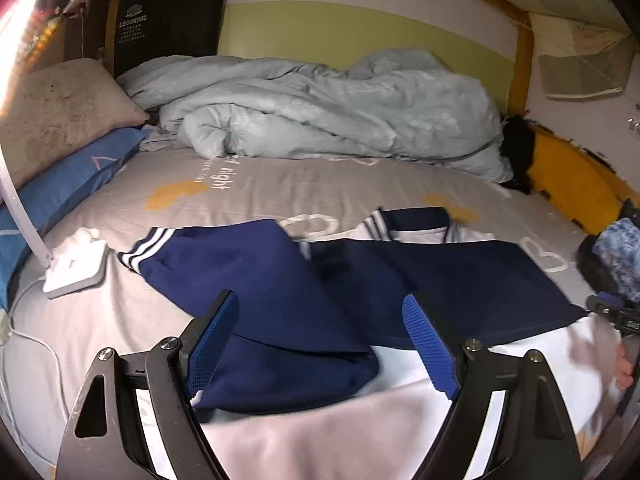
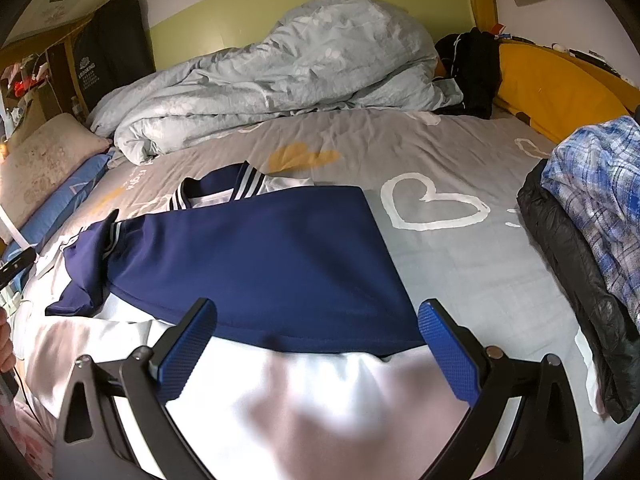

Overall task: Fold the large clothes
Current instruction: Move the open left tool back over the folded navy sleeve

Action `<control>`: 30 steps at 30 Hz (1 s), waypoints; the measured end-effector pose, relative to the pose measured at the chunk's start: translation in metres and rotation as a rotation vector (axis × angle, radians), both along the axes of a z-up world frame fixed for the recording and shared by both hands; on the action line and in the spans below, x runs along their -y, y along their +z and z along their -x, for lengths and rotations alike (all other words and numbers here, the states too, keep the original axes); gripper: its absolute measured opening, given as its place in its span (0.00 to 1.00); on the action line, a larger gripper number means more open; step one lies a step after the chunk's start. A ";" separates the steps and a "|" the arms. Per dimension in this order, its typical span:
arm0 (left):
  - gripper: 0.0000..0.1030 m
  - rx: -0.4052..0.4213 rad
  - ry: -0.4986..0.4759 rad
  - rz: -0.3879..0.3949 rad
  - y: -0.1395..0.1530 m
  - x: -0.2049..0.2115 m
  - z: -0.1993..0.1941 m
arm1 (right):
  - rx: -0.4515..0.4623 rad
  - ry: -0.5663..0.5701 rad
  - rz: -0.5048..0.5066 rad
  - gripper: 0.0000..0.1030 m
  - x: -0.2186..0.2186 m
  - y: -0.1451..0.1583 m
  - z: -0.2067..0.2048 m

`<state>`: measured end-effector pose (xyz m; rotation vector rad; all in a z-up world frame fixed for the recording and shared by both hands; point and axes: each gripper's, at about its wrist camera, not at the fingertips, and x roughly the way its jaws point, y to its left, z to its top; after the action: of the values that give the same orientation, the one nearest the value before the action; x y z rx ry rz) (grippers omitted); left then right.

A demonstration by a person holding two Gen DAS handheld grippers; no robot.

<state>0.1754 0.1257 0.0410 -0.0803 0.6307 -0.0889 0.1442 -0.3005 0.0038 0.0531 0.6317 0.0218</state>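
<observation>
I work on a bed with a grey sheet printed with white hearts, against a green and white wall. A pale blue duvet lies crumpled at the far side, pillows on the left. The navy and white jacket lies spread on the sheet just in front of me. My left gripper and my right gripper both stand wide apart over its white hem, holding nothing.

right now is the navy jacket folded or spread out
Partly folded: the navy jacket has a sleeve laid across its body, white lower half still flat.
</observation>
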 end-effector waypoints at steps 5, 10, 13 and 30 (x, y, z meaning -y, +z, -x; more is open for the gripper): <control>0.80 -0.021 0.029 0.072 -0.002 -0.026 -0.016 | -0.017 0.003 0.008 0.98 -0.002 -0.004 -0.003; 0.80 -0.049 0.080 0.053 -0.003 -0.052 -0.044 | -0.027 0.004 -0.004 0.98 0.000 -0.006 -0.005; 0.80 -0.098 0.189 0.037 -0.017 -0.076 -0.064 | -0.028 0.006 0.000 0.98 0.000 -0.006 -0.005; 0.03 -0.383 0.302 0.318 -0.103 -0.159 -0.124 | -0.059 0.012 0.014 0.98 -0.004 -0.015 -0.013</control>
<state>0.2991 0.2849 -0.0624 -0.5070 0.9756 0.1224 0.1575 -0.2966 -0.0116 0.0368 0.6908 0.0280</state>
